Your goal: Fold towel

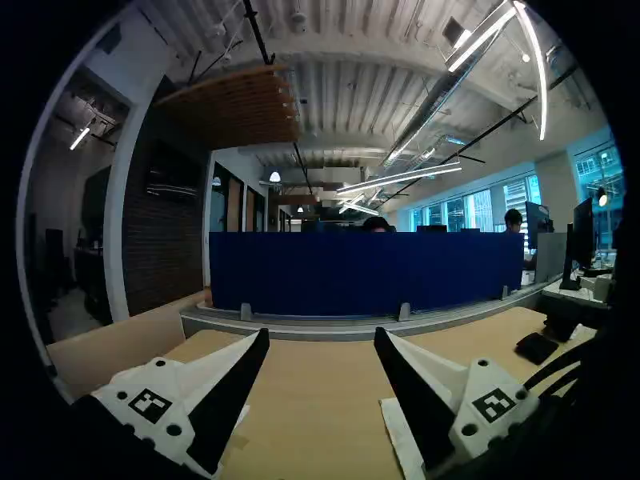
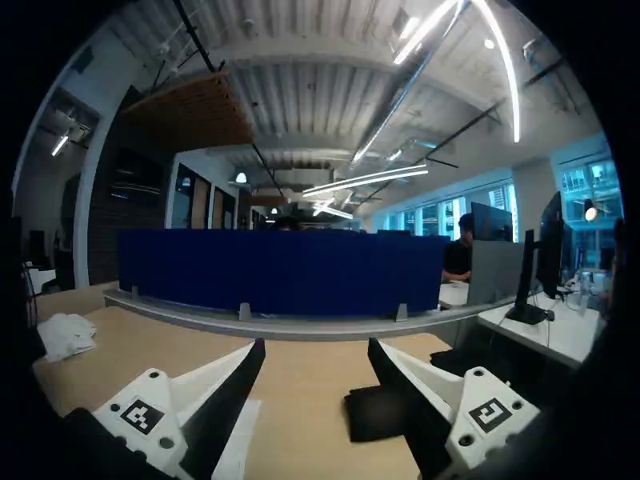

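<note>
Fingers [image 1: 228, 384] are gaping wide on both my left gripper [image 1: 321, 331] and right gripper [image 2: 316, 342], nothing held; the white towel [image 1: 396, 436] is lying flat on the desk [image 1: 320, 400], near and low, sitting between the two

A light wooden table [image 1: 320, 400] runs back to a blue divider [image 1: 360, 272] standing along its far edge. In the left gripper view, a white towel [image 1: 398, 444] lies flat at the near edge, with a small black object [image 1: 536, 346] off to the right. In the right gripper view, a crumpled white cloth [image 2: 68, 334] rests at the far left, and a flat black piece [image 2: 376, 412] lies nearer.
</note>
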Motion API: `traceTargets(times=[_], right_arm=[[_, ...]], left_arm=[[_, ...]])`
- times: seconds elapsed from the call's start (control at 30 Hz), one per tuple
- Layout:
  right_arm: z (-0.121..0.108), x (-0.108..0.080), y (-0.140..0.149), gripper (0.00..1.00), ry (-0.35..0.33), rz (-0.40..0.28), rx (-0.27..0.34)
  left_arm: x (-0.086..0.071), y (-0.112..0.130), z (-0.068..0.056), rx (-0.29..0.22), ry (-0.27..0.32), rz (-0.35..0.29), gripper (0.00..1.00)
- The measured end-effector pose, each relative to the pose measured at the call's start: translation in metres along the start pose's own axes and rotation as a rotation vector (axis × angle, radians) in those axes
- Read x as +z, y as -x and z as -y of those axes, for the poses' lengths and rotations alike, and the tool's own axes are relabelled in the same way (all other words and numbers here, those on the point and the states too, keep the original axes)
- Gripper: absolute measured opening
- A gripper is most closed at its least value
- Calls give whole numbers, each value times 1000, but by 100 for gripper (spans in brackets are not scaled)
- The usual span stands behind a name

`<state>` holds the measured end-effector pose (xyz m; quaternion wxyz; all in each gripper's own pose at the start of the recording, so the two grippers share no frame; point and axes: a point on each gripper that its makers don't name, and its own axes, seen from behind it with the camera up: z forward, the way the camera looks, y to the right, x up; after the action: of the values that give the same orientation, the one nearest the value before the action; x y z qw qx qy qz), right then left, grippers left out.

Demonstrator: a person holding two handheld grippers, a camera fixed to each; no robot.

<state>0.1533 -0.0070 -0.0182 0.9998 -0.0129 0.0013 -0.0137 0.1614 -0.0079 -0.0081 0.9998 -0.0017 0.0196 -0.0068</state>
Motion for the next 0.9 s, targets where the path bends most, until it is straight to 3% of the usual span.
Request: traceTargets(times=[0.17, 0.47, 0.67, 0.9], right_arm=[[1, -1, -29, 100, -2, -1, 7], [0, 2, -46, 100, 0, 15, 9], [12, 2, -46, 100, -62, 63, -15], [35, 0, -35, 100, -191, 147, -49]], left_arm=[[-3, -29, 3, 4, 1, -1, 97], [1, -48, -1, 21, 17, 13, 97], [2, -47, -16, 46, 80, 53, 97], [-1, -37, -42, 103, 204, 129, 98]])
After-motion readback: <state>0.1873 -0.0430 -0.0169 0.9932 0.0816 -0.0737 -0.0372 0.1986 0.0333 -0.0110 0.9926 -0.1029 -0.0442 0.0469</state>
